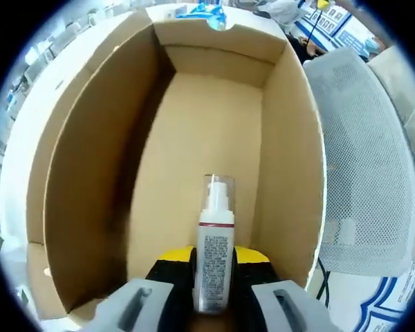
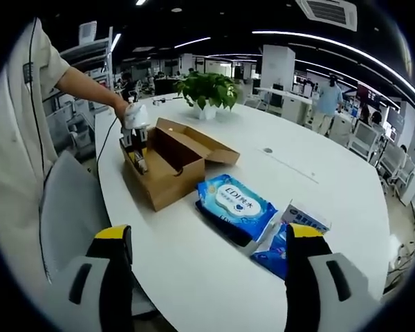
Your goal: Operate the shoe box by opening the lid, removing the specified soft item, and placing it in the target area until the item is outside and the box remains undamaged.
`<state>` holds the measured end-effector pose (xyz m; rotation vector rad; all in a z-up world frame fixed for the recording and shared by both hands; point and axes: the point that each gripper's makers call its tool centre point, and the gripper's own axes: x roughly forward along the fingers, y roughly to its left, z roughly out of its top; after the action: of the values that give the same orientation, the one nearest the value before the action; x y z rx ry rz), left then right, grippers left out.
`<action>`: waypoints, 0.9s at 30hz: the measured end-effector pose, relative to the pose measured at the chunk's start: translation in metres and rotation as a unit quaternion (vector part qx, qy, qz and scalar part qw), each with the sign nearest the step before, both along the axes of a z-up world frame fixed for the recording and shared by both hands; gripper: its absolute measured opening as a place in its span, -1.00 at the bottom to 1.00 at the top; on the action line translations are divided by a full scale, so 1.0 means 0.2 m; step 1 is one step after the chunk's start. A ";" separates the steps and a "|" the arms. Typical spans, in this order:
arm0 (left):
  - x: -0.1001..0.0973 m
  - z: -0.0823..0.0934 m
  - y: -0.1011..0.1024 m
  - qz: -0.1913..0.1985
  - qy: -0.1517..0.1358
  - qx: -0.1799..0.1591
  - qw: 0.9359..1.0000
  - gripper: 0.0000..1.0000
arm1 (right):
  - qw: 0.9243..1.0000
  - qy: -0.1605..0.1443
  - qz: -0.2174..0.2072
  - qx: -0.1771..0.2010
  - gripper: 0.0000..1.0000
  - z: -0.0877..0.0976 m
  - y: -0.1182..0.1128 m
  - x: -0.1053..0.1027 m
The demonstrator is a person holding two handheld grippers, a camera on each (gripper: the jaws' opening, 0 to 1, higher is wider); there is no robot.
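While the round white table is carrying everything, the open shoe box is sitting near its edge closest to the person, lid folded back toward the table's middle. Just beside the box, toward the table's centre, blue wipe packs are lying flat, and a potted plant is standing further off. The left gripper is reaching into the box, jaws clamped on a pump bottle that is standing upright over the cardboard floor near the box's near end. The right gripper is hovering well apart from the box, jaws spread wide and holding nothing. To do this lift well, the left hand is probably needing to rise straight up, keeping the bottle away from the cardboard walls, while the right gripper is likely being kept free to steady the box if it shifts.
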<state>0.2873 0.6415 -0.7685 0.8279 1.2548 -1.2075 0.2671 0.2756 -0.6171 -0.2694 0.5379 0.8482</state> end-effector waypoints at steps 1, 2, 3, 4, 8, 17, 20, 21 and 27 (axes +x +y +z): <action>0.00 0.00 0.00 0.009 0.001 0.000 1.000 -0.61 | 1.000 -0.001 0.002 0.001 0.62 0.00 0.01 0.00; 0.00 0.00 0.00 0.015 0.001 -0.001 1.000 -0.62 | 1.000 -0.001 0.005 0.002 0.59 0.01 0.02 0.00; 0.00 0.01 -0.01 0.017 0.001 -0.003 1.000 -0.62 | 1.000 -0.002 0.006 0.002 0.57 0.01 0.03 0.00; 0.01 0.02 -0.02 0.022 -0.004 -0.009 1.000 -0.62 | 1.000 -0.005 0.010 0.004 0.55 0.01 0.04 0.00; 0.01 0.06 -0.02 0.032 -0.014 -0.017 0.999 -0.62 | 1.000 -0.007 0.019 0.009 0.42 0.01 0.08 0.00; 0.03 0.17 -0.07 0.060 -0.040 -0.058 0.996 -0.62 | 0.999 -0.009 0.038 0.027 0.23 0.02 0.19 -0.01; 0.03 0.22 -0.10 0.073 -0.048 -0.078 0.993 -0.62 | 0.998 -0.010 0.042 0.036 0.16 0.02 0.23 -0.02; 0.03 0.24 -0.11 0.075 -0.050 -0.083 0.992 -0.62 | 0.998 -0.008 0.043 0.039 0.14 0.02 0.25 -0.02; 0.05 0.34 -0.18 0.100 -0.065 -0.125 0.985 -0.62 | 0.997 -0.010 0.046 0.060 0.03 0.03 0.33 0.00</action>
<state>0.2971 0.6055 -0.7006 0.5733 1.0286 -1.1032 0.2672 0.3411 -0.6115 -0.1932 0.4560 0.9626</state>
